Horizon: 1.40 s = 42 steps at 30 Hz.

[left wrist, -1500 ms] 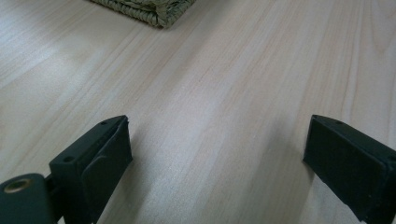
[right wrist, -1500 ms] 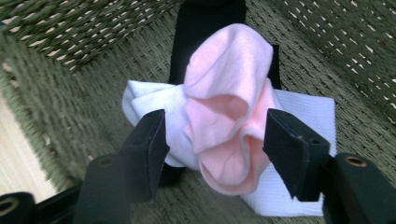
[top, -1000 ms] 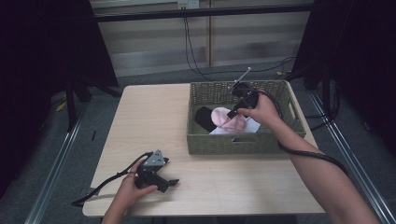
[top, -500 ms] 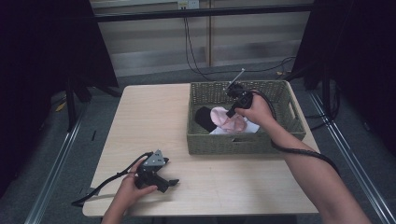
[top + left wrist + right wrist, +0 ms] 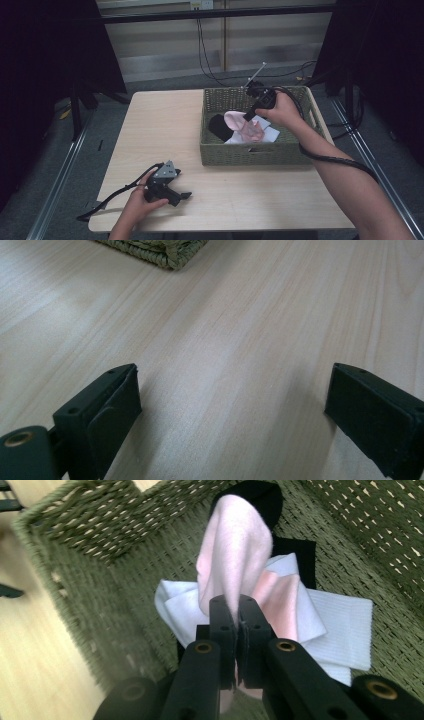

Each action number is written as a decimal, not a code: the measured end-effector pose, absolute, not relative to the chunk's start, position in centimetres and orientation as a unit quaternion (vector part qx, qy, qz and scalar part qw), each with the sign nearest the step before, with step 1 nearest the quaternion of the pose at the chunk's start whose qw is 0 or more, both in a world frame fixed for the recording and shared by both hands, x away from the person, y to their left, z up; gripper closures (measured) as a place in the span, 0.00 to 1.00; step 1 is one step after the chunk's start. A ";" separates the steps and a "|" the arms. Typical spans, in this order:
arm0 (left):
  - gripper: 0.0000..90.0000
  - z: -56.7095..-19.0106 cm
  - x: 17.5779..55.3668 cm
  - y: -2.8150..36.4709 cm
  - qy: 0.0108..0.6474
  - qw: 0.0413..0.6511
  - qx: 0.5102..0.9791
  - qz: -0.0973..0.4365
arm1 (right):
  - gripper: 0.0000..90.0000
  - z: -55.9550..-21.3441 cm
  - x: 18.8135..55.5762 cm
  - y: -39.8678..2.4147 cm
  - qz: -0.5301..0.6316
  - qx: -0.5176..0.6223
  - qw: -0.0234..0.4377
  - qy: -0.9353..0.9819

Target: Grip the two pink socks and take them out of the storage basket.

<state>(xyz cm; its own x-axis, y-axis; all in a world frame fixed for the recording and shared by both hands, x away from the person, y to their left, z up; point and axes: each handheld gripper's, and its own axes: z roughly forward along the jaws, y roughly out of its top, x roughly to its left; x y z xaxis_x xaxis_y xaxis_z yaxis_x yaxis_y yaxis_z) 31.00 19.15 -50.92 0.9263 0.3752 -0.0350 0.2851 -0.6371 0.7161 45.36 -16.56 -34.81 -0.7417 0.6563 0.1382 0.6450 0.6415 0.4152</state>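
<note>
In the basket — pink cloth now pinched, raised

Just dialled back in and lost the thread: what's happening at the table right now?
The right gripper is shut on a pink cloth, holding it up inside the woven basket. White cloths and a black one lie on the basket's floor beneath it. The left gripper rests on the wooden table near the front edge, jaws wide apart with nothing between them.
</note>
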 end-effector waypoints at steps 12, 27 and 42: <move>0.08 -50.9 31.0 19.2 0.183 0.384 0.903 0.059 | 0.97 -31.8 44.2 -17.4 0.230 0.343 0.013 0.911; 0.08 -50.9 31.0 19.2 0.183 0.384 0.903 0.059 | 0.97 -28.9 42.2 -18.4 0.236 0.326 0.007 0.916; 0.08 -50.9 31.0 19.2 0.183 0.384 0.903 0.059 | 0.97 -27.0 40.6 -19.1 0.240 0.309 -0.006 0.920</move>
